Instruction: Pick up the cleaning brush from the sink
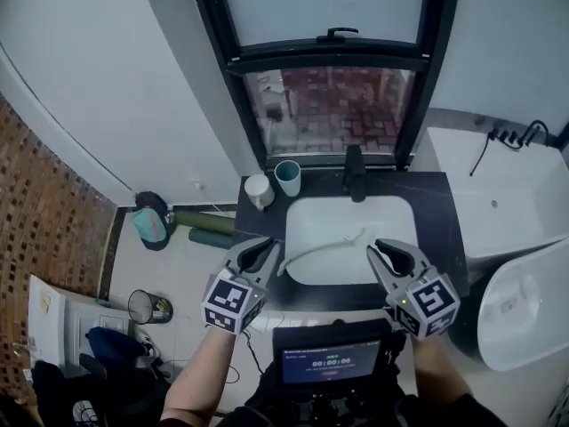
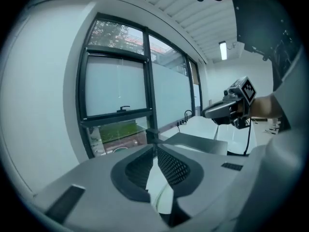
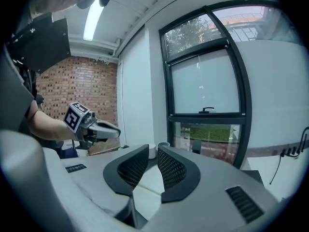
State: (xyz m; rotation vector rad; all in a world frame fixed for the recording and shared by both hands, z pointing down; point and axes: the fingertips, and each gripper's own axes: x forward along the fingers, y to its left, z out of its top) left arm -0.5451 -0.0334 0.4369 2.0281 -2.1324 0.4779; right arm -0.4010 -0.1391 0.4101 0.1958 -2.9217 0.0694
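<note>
The cleaning brush [image 1: 324, 249], white with a long thin handle, lies slantwise in the white sink [image 1: 391, 213], which is set in a black counter [image 1: 440, 205]. My left gripper [image 1: 264, 249] hovers over the sink's near left corner, beside the low end of the brush's handle. Its jaws stand a narrow crack apart with nothing between them [image 2: 154, 149]. Over the near right corner my right gripper [image 1: 384, 249] is open a little wider and also empty [image 3: 153, 149]. Neither gripper touches the brush. Each gripper view shows the other gripper, the right one [image 2: 215, 111] and the left one [image 3: 108, 129].
A black faucet [image 1: 354, 173] stands at the back of the sink under a dark-framed window [image 1: 329, 109]. Two cups, one white [image 1: 259, 190] and one teal [image 1: 288, 177], sit at the counter's back left. A white bathtub [image 1: 511, 194] is to the right, a small bin [image 1: 147, 307] on the floor to the left.
</note>
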